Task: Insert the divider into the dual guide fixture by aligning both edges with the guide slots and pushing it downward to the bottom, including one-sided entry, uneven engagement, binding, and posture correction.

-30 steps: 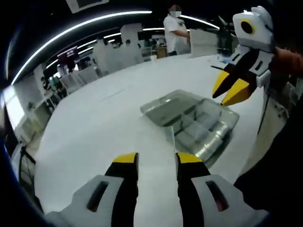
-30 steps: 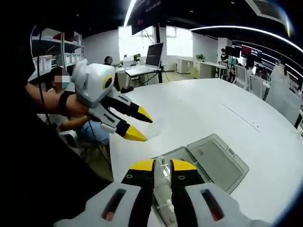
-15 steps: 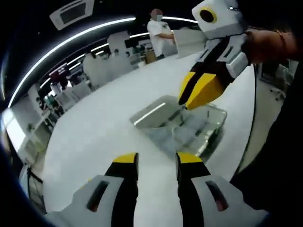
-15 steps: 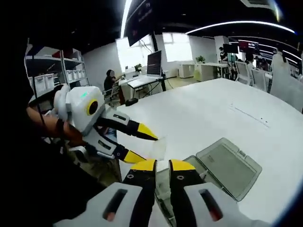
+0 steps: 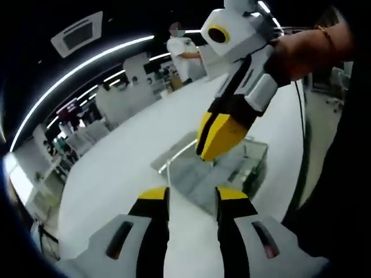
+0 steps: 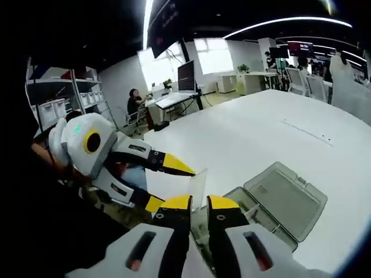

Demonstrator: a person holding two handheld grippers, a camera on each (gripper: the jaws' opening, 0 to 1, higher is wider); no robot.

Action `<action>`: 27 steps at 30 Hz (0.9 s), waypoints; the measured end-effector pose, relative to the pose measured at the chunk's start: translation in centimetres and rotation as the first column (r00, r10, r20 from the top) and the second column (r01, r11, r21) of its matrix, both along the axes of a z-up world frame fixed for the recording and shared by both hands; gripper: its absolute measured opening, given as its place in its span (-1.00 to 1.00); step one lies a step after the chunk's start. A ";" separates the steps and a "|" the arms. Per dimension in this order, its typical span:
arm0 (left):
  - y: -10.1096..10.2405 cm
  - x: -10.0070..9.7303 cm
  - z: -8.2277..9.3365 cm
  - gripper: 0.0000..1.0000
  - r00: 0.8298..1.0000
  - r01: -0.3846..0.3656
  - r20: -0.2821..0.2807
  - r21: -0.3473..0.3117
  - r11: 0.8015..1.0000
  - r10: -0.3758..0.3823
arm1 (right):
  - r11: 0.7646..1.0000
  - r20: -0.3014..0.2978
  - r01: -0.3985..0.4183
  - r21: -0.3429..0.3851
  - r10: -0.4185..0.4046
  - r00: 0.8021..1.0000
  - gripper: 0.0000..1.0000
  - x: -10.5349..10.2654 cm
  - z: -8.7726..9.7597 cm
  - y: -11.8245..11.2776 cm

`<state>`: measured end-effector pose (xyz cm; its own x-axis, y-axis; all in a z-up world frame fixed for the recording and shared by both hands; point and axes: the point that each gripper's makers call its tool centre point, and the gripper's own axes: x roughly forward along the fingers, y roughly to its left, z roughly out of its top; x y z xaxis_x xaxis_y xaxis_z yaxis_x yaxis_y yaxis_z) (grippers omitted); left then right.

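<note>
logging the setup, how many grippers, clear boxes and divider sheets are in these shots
grippers: 2, left gripper and right gripper
clear box: 1, lid open
divider sheet: 1, between the left gripper's jaws
total: 4

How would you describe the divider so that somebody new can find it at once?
On the big white table lies an open clear plastic box, its lid folded flat. Beside it, the left gripper holds a thin translucent sheet: the divider. It alone is a single flat panel, upright and off the table.
</note>
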<state>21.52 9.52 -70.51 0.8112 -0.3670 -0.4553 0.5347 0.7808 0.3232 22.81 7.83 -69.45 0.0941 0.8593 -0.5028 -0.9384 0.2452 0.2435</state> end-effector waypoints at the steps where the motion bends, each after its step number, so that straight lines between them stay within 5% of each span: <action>1: -0.1 0.0 0.0 -0.42 1.000 0.003 0.001 0.003 1.000 -0.003 | 1.000 0.000 0.000 0.002 0.000 1.000 -0.89 0.0 0.0 0.0; 9: -0.6 -0.2 0.2 -0.42 1.000 0.017 0.017 -0.002 1.000 -0.017 | 1.000 -0.049 0.021 -0.001 -0.021 0.999 -0.96 -0.1 -0.6 0.0; 11: -0.5 -0.1 0.0 -0.42 1.000 0.013 0.011 0.006 1.000 -0.013 | 0.998 -0.152 0.036 0.050 -0.028 0.988 -1.00 -0.9 0.0 0.4; 12: -0.5 -0.1 0.0 -0.57 1.000 0.011 0.014 0.010 1.000 -0.011 | 0.995 -0.173 0.065 0.077 -0.050 0.984 -1.00 -0.7 0.5 0.6; 14: 0.0 0.2 -0.3 -0.61 1.000 0.000 -0.014 0.010 1.000 0.001 | 0.998 -0.083 0.047 0.042 -0.044 0.996 -1.00 -0.2 0.3 0.2; 16: 0.0 0.2 -0.3 -0.40 1.000 -0.001 -0.016 -0.026 1.000 0.000 | 0.998 -0.096 0.049 0.043 -0.044 0.994 -1.00 -0.4 0.3 0.4; 27: -0.1 0.0 -1.3 -0.40 0.998 -0.013 -0.065 -0.070 0.997 0.008 | 0.999 -0.071 0.034 0.035 -0.032 0.997 -1.00 -0.2 0.5 0.4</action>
